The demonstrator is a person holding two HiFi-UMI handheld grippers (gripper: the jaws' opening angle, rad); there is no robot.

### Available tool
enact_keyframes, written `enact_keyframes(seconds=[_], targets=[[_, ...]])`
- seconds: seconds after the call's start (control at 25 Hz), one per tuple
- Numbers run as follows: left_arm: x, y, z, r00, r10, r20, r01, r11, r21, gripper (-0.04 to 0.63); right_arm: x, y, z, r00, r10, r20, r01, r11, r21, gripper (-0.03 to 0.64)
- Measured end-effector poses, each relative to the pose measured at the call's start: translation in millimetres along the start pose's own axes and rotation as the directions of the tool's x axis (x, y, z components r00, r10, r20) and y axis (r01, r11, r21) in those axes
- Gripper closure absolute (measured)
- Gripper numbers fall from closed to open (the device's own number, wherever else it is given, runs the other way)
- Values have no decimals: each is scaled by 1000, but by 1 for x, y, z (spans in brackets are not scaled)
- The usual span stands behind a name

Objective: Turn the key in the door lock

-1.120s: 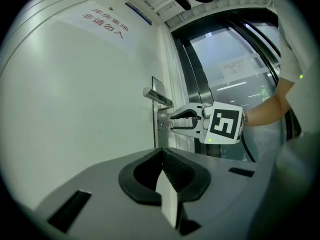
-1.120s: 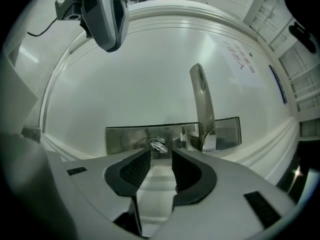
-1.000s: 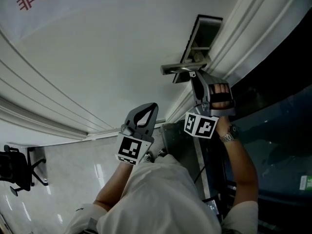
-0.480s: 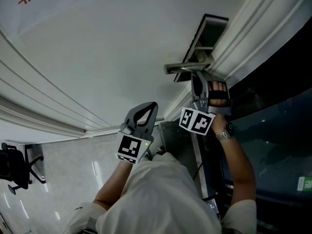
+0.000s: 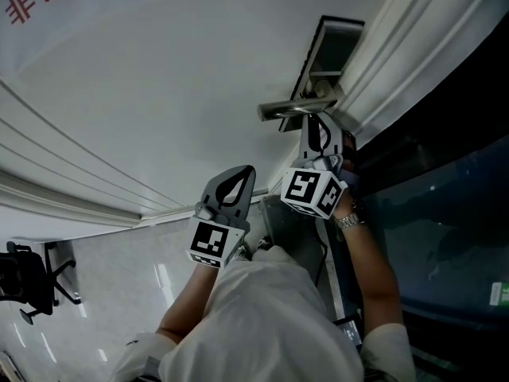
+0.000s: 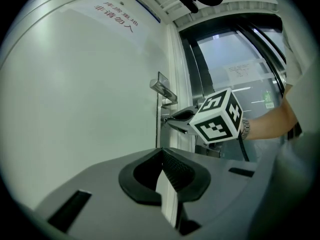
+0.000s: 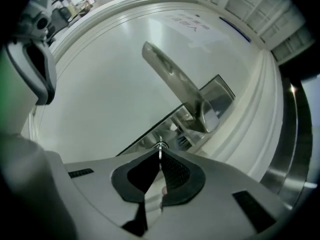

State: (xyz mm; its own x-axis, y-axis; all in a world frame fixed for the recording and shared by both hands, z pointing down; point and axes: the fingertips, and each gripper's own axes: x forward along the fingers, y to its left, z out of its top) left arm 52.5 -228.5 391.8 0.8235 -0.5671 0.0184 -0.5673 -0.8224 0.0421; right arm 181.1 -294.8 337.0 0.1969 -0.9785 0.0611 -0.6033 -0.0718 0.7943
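1. Where the polished steel lock plate (image 7: 145, 136) sits below the lever, the thin silver metal key (image 7: 160, 149) is found seated in the keyhole. Its bow is seen edge-on, standing out from the white panelled door (image 7: 100, 84).
2. The key is pinched between the tips of the grey right gripper (image 7: 160, 157). The jaws have just been closing, from wide apart to all but together, and only the key's own thickness is now left between the pads.
3. Against the head view of a second ago, the right gripper's black-and-white marker cube (image 5: 312, 191) is seen rolled round to present another face. The hand formerly shown on top of the tool is now hidden behind the cube. The gripper's place at the lock is little altered.
4. It is judged that the grip has been made and the turn begun or partly made. Whether the bolt has moved cannot be told, as no view shows it.
5. The brushed metal lever handle (image 7: 175, 79) is seen clear of the jaws in the right gripper view.
6. The grey left gripper (image 6: 162, 154) is held well apart from the lock, where it was a second ago. Its tips are together and nothing is held.
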Motion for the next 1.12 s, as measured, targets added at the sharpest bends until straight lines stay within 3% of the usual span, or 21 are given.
enact_keyframes(seconds=[0.08, 0.16, 0.28, 0.44, 0.68, 0.84, 1.0, 1.12], targets=[[1, 0, 0, 1000, 1, 0, -1, 1000, -2, 589, 0, -2, 0, 1000, 14, -6, -13, 990, 139, 604], [2, 0, -1, 1000, 0, 1, 0, 1000, -7, 589, 0, -4, 1, 999, 39, -12, -34, 956, 292, 604], [3, -1, -3, 1000, 2, -2, -2, 1000, -10, 589, 1, -5, 1, 997, 79, 11, -73, 847, 526, 604], [7, -3, -4, 1000, -5, -7, 5, 1000, -7, 589, 2, -8, -3, 992, 120, 37, -106, 638, 763, 604], [9, -9, -5, 1000, -21, -10, 21, 1000, 1, 589, 2, -10, -7, 989, 123, 85, -121, 331, 936, 604], [6, -6, -7, 1000, -10, -15, 10, 1000, -3, 589, 1, -10, -10, 985, 108, 138, -147, 82, 986, 606], [2, -2, -8, 1000, 4, -17, -4, 1000, -4, 589, 1, -9, -12, 981, 99, 168, -161, -76, 984, 604], [-1, 0, -9, 1000, 11, -19, -11, 1000, -8, 589, 1, -9, -12, 975, 102, 199, -167, -258, 952, 605]])
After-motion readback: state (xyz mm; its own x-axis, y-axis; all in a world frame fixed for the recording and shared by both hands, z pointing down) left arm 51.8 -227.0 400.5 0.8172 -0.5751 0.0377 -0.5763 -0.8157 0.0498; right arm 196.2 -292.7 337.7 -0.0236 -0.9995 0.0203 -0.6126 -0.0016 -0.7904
